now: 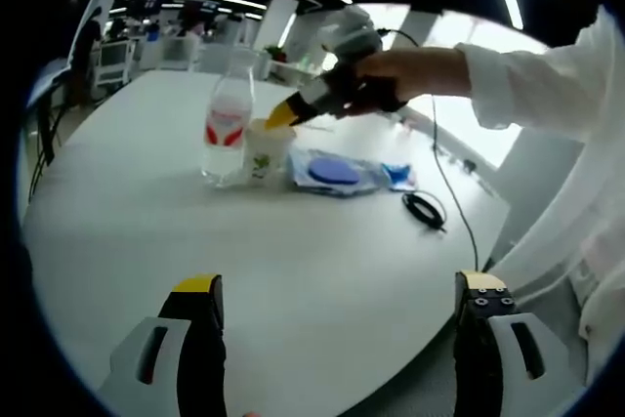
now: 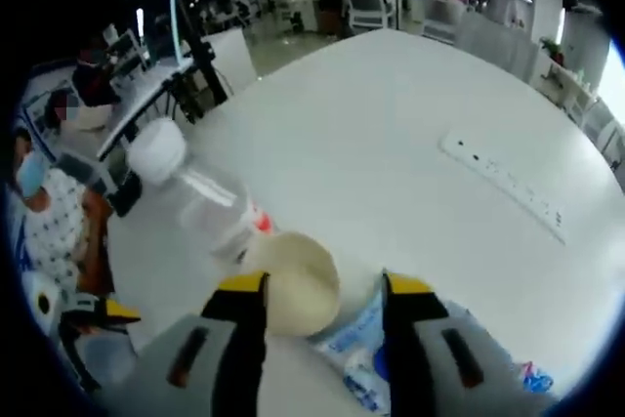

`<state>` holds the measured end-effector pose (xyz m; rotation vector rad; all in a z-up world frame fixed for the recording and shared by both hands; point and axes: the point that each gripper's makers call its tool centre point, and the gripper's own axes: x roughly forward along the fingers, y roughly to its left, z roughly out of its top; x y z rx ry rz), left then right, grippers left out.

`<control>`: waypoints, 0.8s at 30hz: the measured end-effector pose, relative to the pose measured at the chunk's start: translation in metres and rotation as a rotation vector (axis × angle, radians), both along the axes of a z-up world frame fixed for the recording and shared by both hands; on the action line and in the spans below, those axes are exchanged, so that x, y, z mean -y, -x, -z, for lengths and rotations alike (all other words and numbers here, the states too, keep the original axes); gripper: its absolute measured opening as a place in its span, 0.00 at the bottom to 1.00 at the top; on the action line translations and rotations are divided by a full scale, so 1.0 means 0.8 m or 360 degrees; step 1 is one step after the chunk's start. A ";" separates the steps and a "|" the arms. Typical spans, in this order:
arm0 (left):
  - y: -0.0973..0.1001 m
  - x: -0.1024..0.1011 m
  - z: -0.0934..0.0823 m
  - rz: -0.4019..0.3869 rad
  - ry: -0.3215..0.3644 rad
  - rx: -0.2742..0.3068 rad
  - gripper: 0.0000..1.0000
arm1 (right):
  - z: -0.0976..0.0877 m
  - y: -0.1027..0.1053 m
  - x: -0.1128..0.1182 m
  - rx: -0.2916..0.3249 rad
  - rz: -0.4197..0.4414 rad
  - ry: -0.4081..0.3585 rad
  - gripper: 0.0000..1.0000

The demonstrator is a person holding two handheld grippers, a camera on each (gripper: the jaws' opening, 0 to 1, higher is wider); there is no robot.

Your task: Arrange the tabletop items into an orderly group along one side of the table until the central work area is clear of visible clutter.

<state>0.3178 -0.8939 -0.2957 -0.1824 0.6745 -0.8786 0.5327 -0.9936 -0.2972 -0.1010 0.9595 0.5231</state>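
Left gripper view shows its own jaws spread wide and empty at the bottom of the frame, far from the cluster at upper centre: one water bottle (image 1: pixel 228 129), one paper cup (image 1: pixel 266 151) touching it, one blue packet (image 1: pixel 335 173) just right of them, one black cable (image 1: pixel 426 210) further right. The right gripper (image 1: pixel 283 116) is much nearer, hovering above the cup's rim; right gripper view shows the cup (image 2: pixel 293 282) between its parted, empty jaws, bottle (image 2: pixel 200 200) up-left.

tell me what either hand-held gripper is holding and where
Left hand-held gripper holds nothing, jaws apart. Right hand-held gripper is at the cup rim; grip cannot be told.
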 end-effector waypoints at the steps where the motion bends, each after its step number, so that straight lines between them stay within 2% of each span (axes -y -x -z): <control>1: 0.000 0.001 0.000 -0.0001 0.0006 -0.0004 0.96 | -0.002 0.001 0.001 0.0003 0.0004 -0.0011 0.48; 8: 0.000 0.001 0.000 -0.0005 0.0014 -0.0017 0.96 | -0.022 0.003 0.000 0.0099 -0.0004 -0.0123 0.56; 15: 0.000 0.002 0.003 0.0004 0.0003 -0.0022 0.96 | -0.037 0.026 0.007 0.0188 -0.0083 -0.0143 0.66; 20: 0.001 0.002 0.003 0.0011 -0.0004 -0.0036 0.95 | -0.045 0.037 0.023 0.0232 -0.0071 -0.0178 0.68; 24: -0.002 0.002 -0.009 0.0039 -0.0022 -0.0015 0.95 | -0.051 0.047 0.045 0.0267 -0.0029 -0.0208 0.69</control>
